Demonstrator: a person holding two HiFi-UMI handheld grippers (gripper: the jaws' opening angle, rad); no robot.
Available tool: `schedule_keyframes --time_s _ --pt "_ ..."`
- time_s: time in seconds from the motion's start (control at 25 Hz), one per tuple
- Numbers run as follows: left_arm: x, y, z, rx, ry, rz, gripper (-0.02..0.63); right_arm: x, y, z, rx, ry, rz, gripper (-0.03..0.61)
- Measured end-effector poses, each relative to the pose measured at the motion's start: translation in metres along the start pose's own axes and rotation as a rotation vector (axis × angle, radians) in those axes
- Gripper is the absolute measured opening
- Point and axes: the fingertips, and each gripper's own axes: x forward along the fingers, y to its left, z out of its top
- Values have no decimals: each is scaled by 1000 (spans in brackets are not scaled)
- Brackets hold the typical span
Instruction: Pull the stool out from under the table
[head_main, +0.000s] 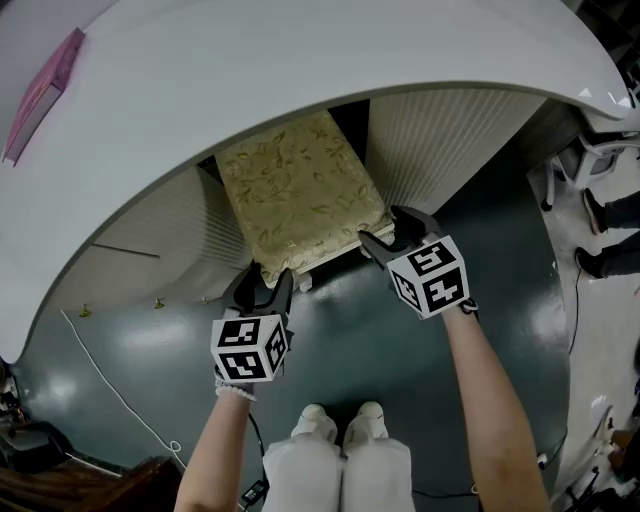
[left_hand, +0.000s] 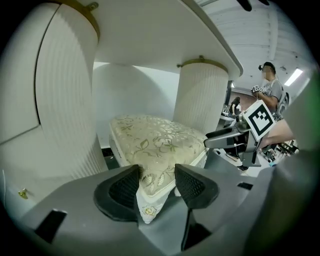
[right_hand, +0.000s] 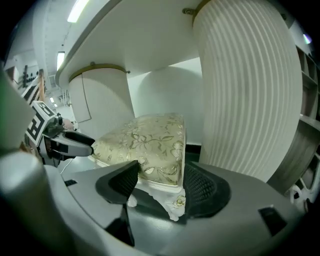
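A stool (head_main: 300, 190) with a gold floral cushion and white frame stands half under the curved white table (head_main: 250, 70), between its two ribbed pedestals. My left gripper (head_main: 266, 280) is at the stool's near left corner, its jaws open with the cushion corner (left_hand: 155, 140) and carved white leg top between them (left_hand: 156, 182). My right gripper (head_main: 385, 228) is at the near right corner, open as well, straddling that corner (right_hand: 160, 182) of the stool (right_hand: 145, 137). Each gripper also sees the other across the stool's front edge.
Ribbed white pedestals (head_main: 440, 140) (head_main: 170, 240) flank the stool closely. A pink book (head_main: 45, 90) lies on the tabletop at far left. A white cable (head_main: 110, 385) runs over the dark floor at left. My shoes (head_main: 340, 420) stand behind the grippers. Another person's feet (head_main: 600, 215) are at right.
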Motion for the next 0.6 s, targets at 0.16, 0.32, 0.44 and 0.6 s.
schedule_keyframes --time_s 0.16,0.32,0.44,0.6 --pt "1 1 -1 -13 -8 3 225 3 1 -3 59 -31 102 284" --pt "4 1 -2 -24 -1 6 224 4 2 -3 63 -49 107 284" --pt "5 1 -2 -26 -9 10 221 5 1 -3 62 -49 83 284" --pt "5 1 -2 -32 -8 22 210 5 2 -3 60 -34 83 282"
